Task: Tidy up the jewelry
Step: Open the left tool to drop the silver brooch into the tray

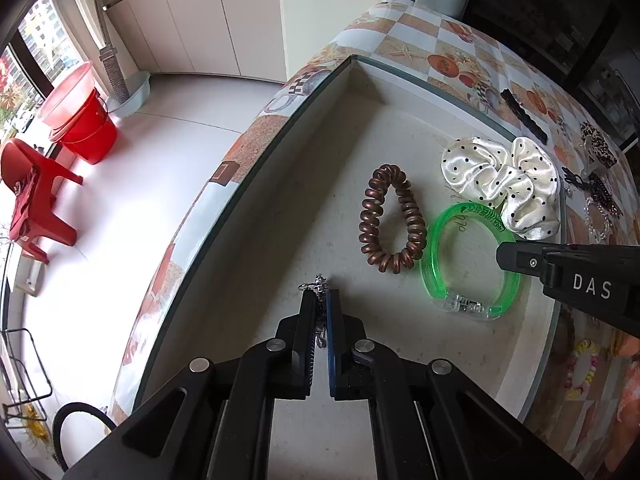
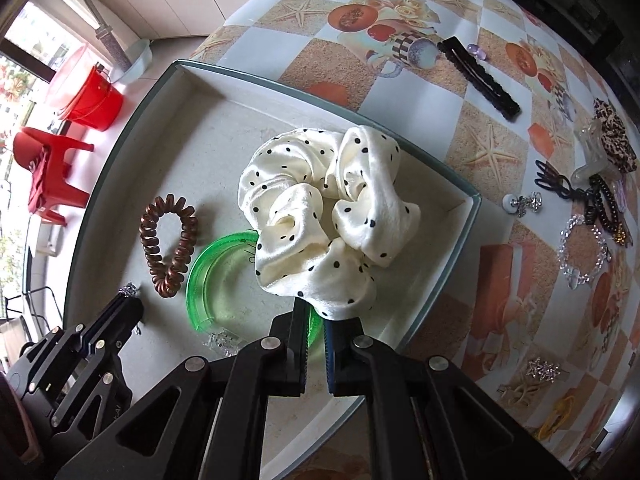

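A shallow white tray holds a brown spiral hair tie, a green bangle and a white polka-dot scrunchie. My left gripper is shut on a small silver charm piece low over the tray's near side. My right gripper is shut on the scrunchie's near edge, over the green bangle.
On the patterned tablecloth right of the tray lie a black hair clip, a leopard scrunchie, a clear bead bracelet, black hair ties and silver pieces. A red bucket and red stool stand on the floor.
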### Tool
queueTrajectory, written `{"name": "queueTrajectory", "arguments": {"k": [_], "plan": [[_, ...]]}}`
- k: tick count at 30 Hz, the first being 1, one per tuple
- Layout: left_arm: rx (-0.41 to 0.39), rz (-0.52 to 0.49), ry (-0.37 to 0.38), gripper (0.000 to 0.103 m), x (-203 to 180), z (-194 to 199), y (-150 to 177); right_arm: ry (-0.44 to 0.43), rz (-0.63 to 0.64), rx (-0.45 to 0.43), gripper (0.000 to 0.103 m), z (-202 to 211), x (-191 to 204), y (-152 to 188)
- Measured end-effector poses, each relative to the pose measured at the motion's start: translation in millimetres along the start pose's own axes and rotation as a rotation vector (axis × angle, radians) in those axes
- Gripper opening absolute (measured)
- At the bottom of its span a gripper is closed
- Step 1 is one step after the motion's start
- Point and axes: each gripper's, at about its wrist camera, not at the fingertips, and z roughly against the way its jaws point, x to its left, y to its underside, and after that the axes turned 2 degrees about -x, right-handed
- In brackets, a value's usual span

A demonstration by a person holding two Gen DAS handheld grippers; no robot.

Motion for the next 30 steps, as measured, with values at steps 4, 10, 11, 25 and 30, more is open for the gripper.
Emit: {"name": "queueTrajectory", "arguments": {"k": [4, 10, 11, 25, 30], "plan": [[-0.007, -0.002, -0.007, 0.007, -1.4, 5.3, 0.6, -0.046, -0.015, -0.011, 0.033, 10.1, -7.7, 4.0], [-0.006, 0.0, -0.013, 0.007, -2.2, 12.5, 1.6, -0.104, -0.039, -0.079, 0.05, 48.2, -20.0, 11.2], [-0.007, -0.002, -0.011, 0.007, -3.2, 14.4, 1.3, -0.107, -0.046, -0.09, 0.05, 54.4, -22.3, 12.9], [-0.018, 0.022, -0.039, 0.103, -8.3, 31.3, 11.1, -0.102, -0.236, -0.155, 0.059, 99.4, -88.4, 77.6], [-0.04, -0.008, -0.067, 0.103, -13.1, 35.8, 8.2, -0.071, -0.311, -0.153, 0.061, 101.7, -124.6, 106.0]]}}
